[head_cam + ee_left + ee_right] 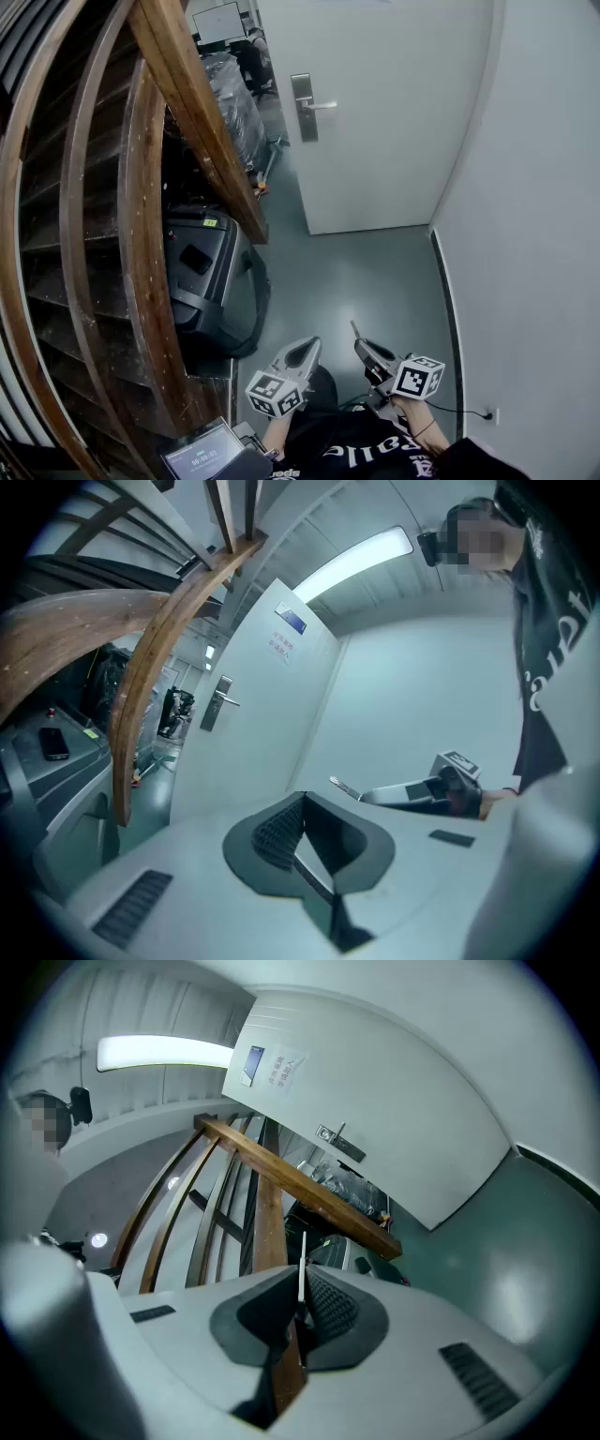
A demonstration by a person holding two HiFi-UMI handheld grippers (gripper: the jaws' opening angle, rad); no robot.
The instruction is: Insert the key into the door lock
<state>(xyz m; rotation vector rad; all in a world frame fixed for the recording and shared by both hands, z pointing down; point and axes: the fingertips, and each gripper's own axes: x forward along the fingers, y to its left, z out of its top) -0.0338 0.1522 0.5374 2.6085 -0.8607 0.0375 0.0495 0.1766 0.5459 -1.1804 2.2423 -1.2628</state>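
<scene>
A white door stands closed ahead, with a metal lock plate and lever handle on its left side. Both grippers are held low and near my body, well back from the door. My right gripper is shut on a thin silver key whose blade sticks out forward. In the right gripper view the key rises from between the jaws, and the lock plate is small and far off. My left gripper is shut with nothing in it. Its own view shows the key and the door handle.
A curved wooden stair rail and steps fill the left side. A grey machine stands on the floor under the rail. A white wall closes the right side, with a socket low on it. Wrapped goods lie beyond the stairs.
</scene>
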